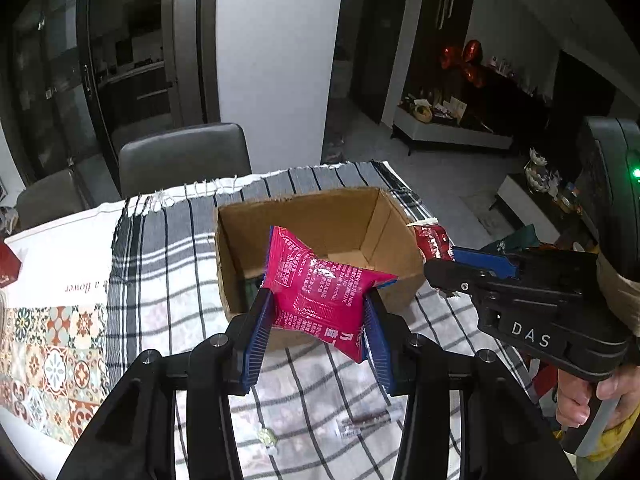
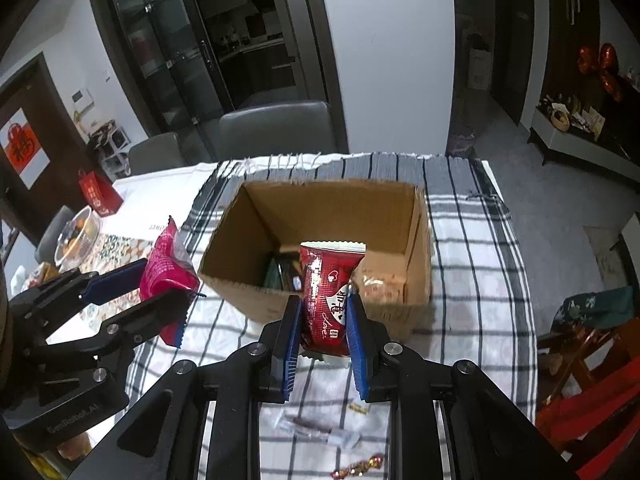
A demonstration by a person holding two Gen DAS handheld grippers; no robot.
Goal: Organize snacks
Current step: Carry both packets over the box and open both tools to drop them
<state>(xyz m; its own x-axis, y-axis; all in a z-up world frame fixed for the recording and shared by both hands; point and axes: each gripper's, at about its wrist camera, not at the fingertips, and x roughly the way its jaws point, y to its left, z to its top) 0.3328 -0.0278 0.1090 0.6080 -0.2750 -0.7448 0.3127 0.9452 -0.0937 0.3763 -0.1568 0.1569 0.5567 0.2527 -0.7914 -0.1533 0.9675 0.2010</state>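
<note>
The left claw [image 1: 318, 312] pinches a puffy pink snack bag [image 1: 316, 292] at centre frame, just in front of the cardboard box [image 1: 320, 216] on the desk [image 1: 168, 248]. The right claw [image 2: 323, 320] is clamped on a dark red packet [image 2: 326, 292] over the box's near wall. Either slick wrapper could slide free and fall short of the box, and the close claws might collide.

Glossy foil packets [image 1: 316, 292], matt cardboard box [image 2: 320, 208], woven cloth [image 2: 472, 240].
</note>
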